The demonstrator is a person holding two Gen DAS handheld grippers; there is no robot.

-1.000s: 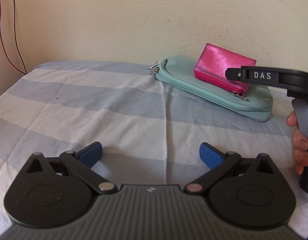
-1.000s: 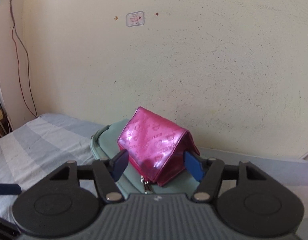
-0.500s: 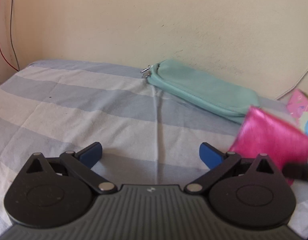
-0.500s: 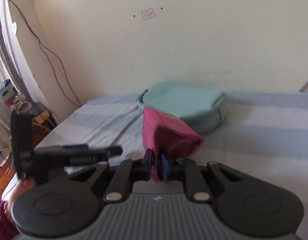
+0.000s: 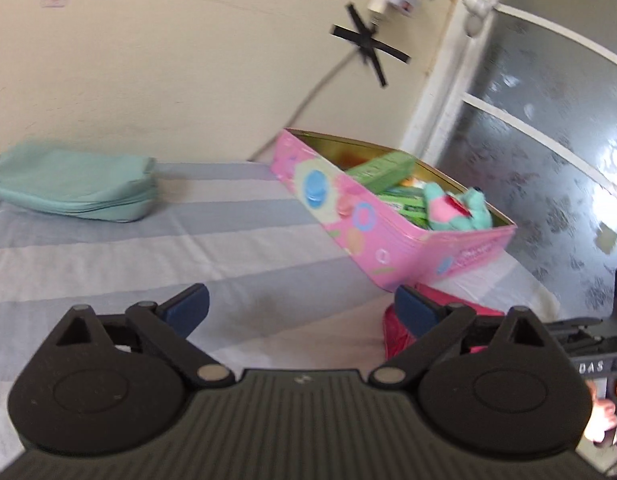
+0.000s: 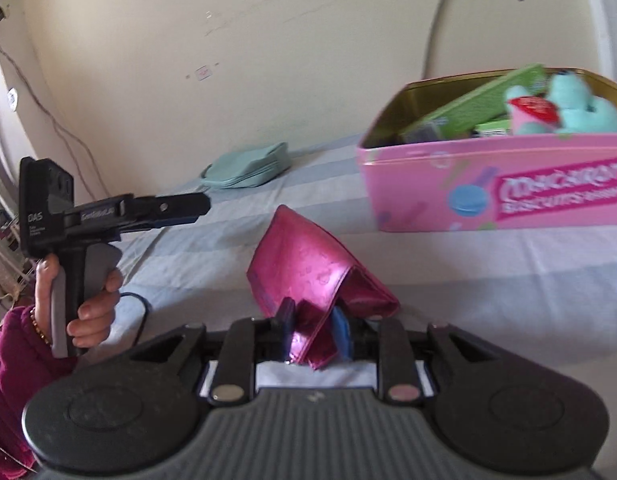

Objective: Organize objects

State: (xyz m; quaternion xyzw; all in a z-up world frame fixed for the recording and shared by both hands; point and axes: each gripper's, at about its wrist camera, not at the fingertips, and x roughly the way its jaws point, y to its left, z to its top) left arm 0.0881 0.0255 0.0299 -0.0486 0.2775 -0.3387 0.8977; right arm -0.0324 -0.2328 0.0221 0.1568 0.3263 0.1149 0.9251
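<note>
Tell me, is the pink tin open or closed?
Open. No lid is on the pink tin; its gold inside shows, with green boxes and a teal plush toy sticking up above the rim.

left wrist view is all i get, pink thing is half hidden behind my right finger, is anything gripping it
Observer: Yes, the right hand-held gripper has its pads pinched on the pink wallet, though its jaws are opening.
Operator: what does the tin's label say
Observer: The pink tin reads roughly "macaron biscuits" beside a blue macaron picture.
Operator: who holds my gripper
Observer: A hand in a magenta sleeve, with a beaded bracelet.
</note>
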